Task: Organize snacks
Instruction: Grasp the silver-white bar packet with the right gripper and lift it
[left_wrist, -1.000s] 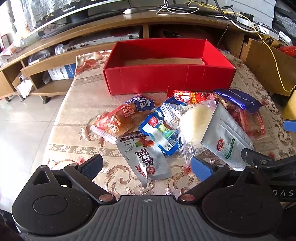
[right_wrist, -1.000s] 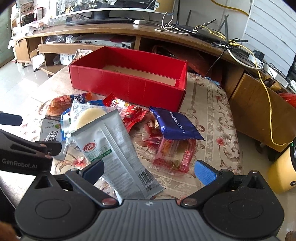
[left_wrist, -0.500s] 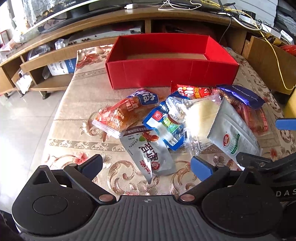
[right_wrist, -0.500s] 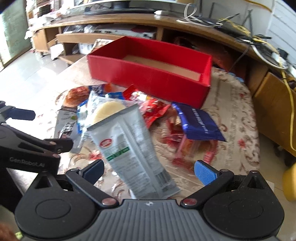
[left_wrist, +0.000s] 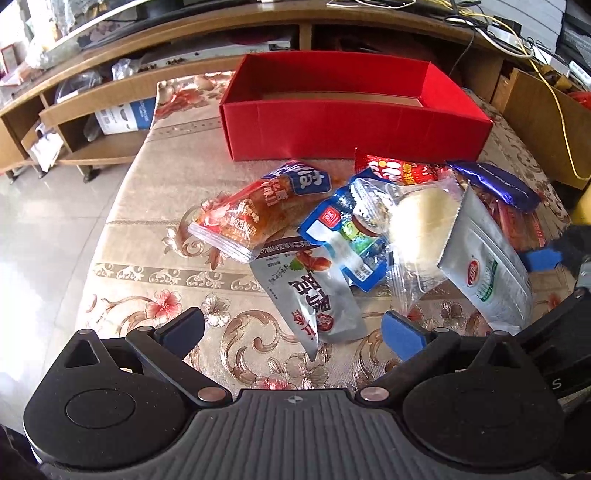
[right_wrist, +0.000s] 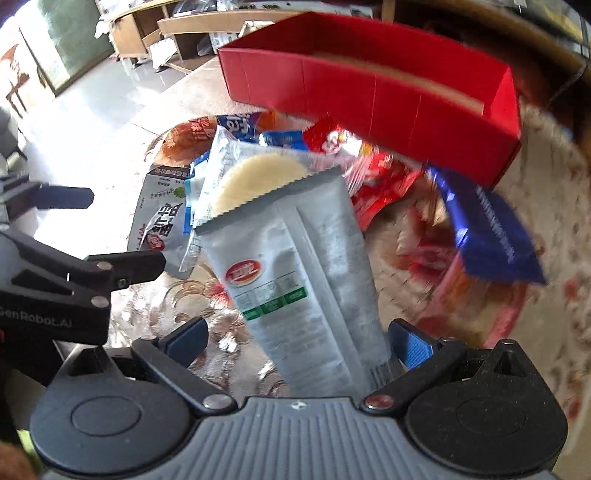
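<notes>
Step in hand: we judge this as the first pick; the red box (left_wrist: 354, 122), in the upper middle of the left wrist view, shows only bare cardboard floor where we can see in.
Snacks: all lie in a heap on the counter (left_wrist: 155, 229) just in front of the box, none inside it as far as we can tell.
Right hand-held gripper (right_wrist: 299, 341): spread wide, with the silver pouch (right_wrist: 295, 273) running up between its fingers at lower centre of its frame; we see no pad pressing it yet.
Left hand-held gripper (left_wrist: 293, 330): also wide and holding nothing, low in its frame, with the grey packet (left_wrist: 314, 295) between its fingertips.
Neighbours: the silver pouch overlaps a clear-wrapped pale cake (right_wrist: 255, 177); a dark blue packet (right_wrist: 495, 232) lies to the right.
Next move, in our view: close the right fingers on the pouch's near end, lift it clear of the cake wrapper, carry it to the box.
Caution: this view is blurred, so contact is hard to judge.
</notes>
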